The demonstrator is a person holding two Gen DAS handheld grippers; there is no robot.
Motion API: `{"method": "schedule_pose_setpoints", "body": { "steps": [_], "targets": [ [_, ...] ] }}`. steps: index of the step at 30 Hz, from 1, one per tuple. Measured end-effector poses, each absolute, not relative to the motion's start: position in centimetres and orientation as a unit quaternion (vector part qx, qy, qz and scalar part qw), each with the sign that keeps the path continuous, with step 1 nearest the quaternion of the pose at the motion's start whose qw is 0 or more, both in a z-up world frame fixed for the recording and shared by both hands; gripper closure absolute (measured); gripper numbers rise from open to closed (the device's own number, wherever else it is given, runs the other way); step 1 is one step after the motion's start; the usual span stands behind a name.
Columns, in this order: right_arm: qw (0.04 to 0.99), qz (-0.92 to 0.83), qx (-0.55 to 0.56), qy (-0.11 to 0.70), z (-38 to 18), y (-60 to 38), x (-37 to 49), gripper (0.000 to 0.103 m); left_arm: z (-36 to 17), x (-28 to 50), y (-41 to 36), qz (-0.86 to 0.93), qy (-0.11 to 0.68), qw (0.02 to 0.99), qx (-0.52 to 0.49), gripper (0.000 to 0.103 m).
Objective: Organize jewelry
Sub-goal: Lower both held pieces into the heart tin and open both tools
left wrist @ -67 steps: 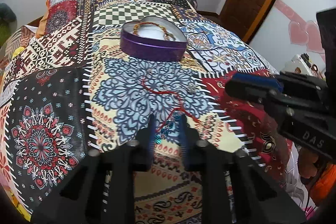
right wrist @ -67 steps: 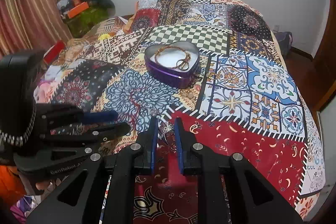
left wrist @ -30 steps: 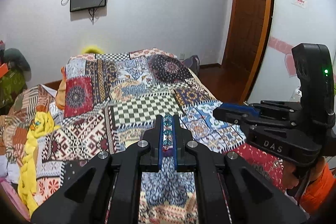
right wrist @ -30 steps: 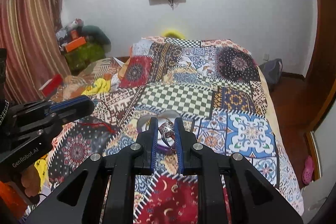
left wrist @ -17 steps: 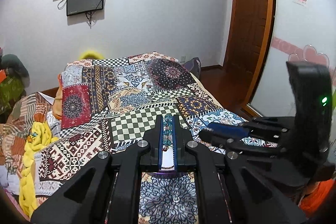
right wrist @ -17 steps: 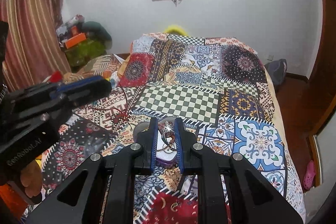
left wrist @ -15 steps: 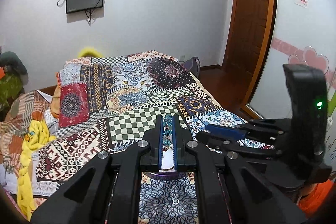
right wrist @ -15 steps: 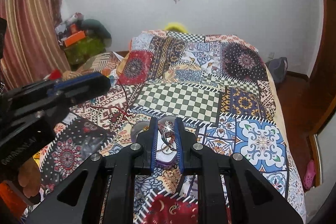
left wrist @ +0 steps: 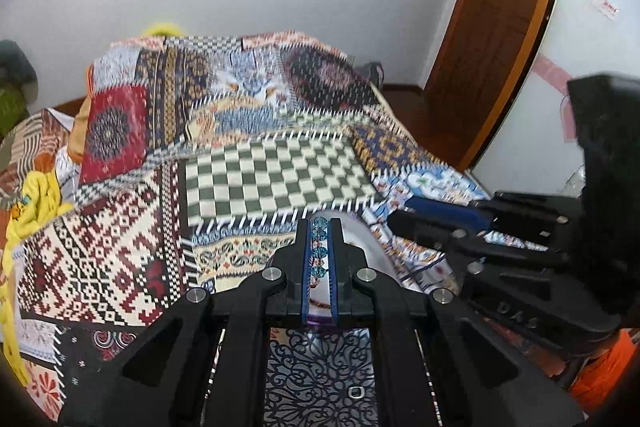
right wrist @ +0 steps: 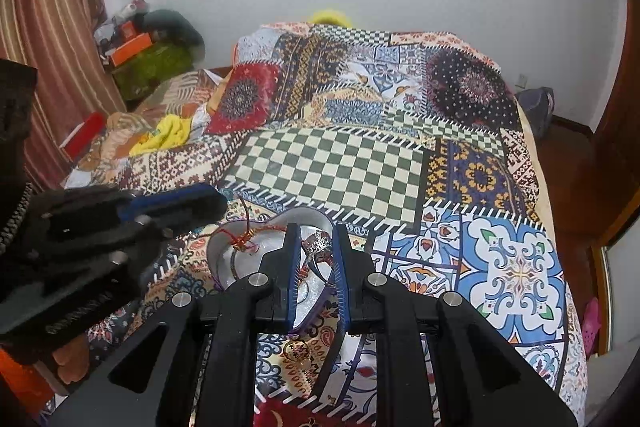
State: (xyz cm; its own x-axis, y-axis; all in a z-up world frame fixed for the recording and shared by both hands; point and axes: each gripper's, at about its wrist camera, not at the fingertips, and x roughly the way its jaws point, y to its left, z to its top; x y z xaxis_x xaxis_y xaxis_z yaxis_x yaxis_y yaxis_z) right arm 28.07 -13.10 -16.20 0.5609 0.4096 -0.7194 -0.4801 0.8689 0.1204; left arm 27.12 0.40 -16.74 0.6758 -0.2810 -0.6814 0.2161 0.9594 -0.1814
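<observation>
The left gripper (left wrist: 320, 247) is clamped nearly shut on a row of teal beads (left wrist: 319, 246), four of them visible between the pads; from it a red cord bracelet (right wrist: 242, 239) trails down into the heart-shaped tin (right wrist: 224, 259). The right gripper (right wrist: 316, 259) stands a little wider, pinching one silver filigree ring (right wrist: 317, 245) above the same tin, which sits on the patchwork bedspread (right wrist: 332, 163).

Both pieces hang over the tin's pale interior, so the step in hand looks like the drop. It would go best with each gripper lowered close to the tin floor before the jaws part, the beads let go first so the cord coils inside the rim rather than draping over it, then the ring released away from the cord to avoid snagging.

Count: one tin, one beaded cord bracelet, one ring held, and one small gold charm (right wrist: 298, 349) lying on the bedspread just beside the tin.
</observation>
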Motion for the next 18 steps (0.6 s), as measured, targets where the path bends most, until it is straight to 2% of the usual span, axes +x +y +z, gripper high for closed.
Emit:
{"method": "schedule_pose_setpoints", "body": {
  "steps": [9, 18],
  "targets": [
    [0.873, 0.271, -0.062, 0.401, -16.4, -12.1, 28.6, 0.089, -19.2, 27.8, 0.4, -0.133, 0.417, 0.899, -0.03, 0.097],
    [0.86, 0.286, -0.088, 0.414, -17.4, -10.7, 29.0, 0.089, -18.5, 27.1, 0.7, -0.125, 0.415, 0.901, -0.013, 0.097]
  ]
}}
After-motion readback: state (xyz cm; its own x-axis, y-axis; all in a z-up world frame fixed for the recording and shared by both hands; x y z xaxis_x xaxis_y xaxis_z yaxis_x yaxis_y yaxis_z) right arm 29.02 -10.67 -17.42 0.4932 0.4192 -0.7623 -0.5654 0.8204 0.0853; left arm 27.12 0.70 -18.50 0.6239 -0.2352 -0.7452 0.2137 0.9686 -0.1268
